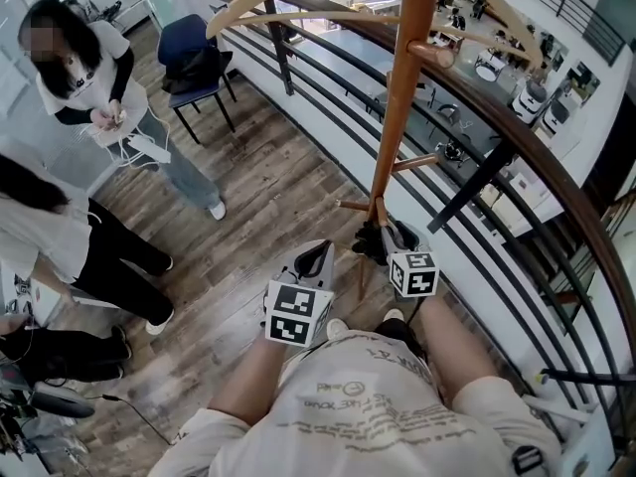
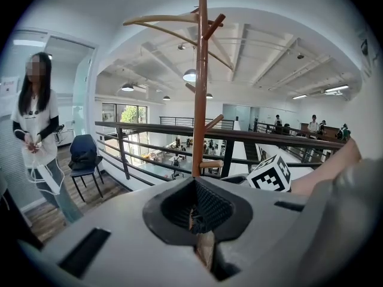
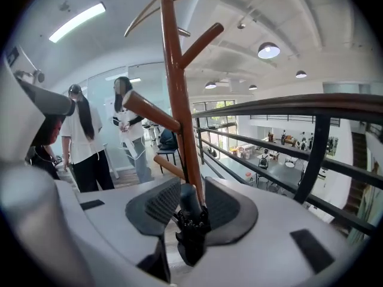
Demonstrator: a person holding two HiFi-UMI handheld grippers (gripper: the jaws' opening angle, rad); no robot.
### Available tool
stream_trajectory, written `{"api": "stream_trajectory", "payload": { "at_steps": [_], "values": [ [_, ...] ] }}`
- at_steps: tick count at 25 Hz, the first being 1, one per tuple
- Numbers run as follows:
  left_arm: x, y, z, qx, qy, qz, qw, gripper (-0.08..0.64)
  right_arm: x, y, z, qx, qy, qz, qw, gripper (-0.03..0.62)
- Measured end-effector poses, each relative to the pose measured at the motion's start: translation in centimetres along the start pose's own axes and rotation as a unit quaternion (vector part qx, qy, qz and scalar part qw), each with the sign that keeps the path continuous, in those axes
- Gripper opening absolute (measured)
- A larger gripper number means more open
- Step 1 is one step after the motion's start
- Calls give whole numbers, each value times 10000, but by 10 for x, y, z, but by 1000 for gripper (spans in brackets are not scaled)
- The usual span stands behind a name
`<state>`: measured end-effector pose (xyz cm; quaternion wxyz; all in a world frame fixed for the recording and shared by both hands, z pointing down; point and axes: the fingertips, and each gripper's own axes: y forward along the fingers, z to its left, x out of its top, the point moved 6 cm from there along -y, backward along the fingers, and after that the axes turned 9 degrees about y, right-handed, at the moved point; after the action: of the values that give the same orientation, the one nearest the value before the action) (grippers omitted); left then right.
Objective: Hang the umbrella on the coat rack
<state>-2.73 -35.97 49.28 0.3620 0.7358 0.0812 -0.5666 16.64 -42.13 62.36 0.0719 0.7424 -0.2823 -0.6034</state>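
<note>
Umbrella (image 3: 191,232), black and folded, stands upright between the pads of the right gripper (image 1: 394,235), which is clenched on its dark body. A grey-blue stub end pokes up above the pads. Coat rack (image 1: 399,97) is dead ahead of that gripper, its brown pole rising just behind the umbrella; whether the two touch cannot be told. One peg (image 3: 149,111) juts out above the gripper and to its left, and a shorter peg (image 3: 169,167) sits lower, just left of the pole near pad height. Left gripper (image 1: 316,256) sits just left of the right one, clenched with its pads together and nothing between them. From it the rack stands ahead and slightly right, with the right gripper's marker cube (image 2: 270,173) close on the right. Curved railing (image 1: 517,142) runs past beyond the rack and off to the right of both grippers. Blue chair (image 2: 82,158) stands well ahead and left of the left gripper on the wooden floor (image 1: 268,182). A person (image 2: 37,121) stands further left still, hands together at the waist.
</note>
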Motion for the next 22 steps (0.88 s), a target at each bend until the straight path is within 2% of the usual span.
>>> {"api": "stream_trajectory", "payload": {
  "at_steps": [3,5,10,16,22],
  "values": [
    [5,5,-2,8,-23,-96,10000,5,10,-20,-3,-37,20,-196,9998,41],
    [10,13,-1,3,-32,-198,9998,3,21,-31,-3,-22,-26,-364,9993,6],
    [21,20,-7,-13,-47,-352,9994,4,54,-73,18,102,-235,-745,9969,2],
    [45,25,-16,-71,0,-651,9979,4,105,-123,38,144,-248,-1268,9915,0],
    [55,26,-17,-120,-40,-814,9966,3,109,-136,44,159,-330,-1241,9916,0]
  ]
}}
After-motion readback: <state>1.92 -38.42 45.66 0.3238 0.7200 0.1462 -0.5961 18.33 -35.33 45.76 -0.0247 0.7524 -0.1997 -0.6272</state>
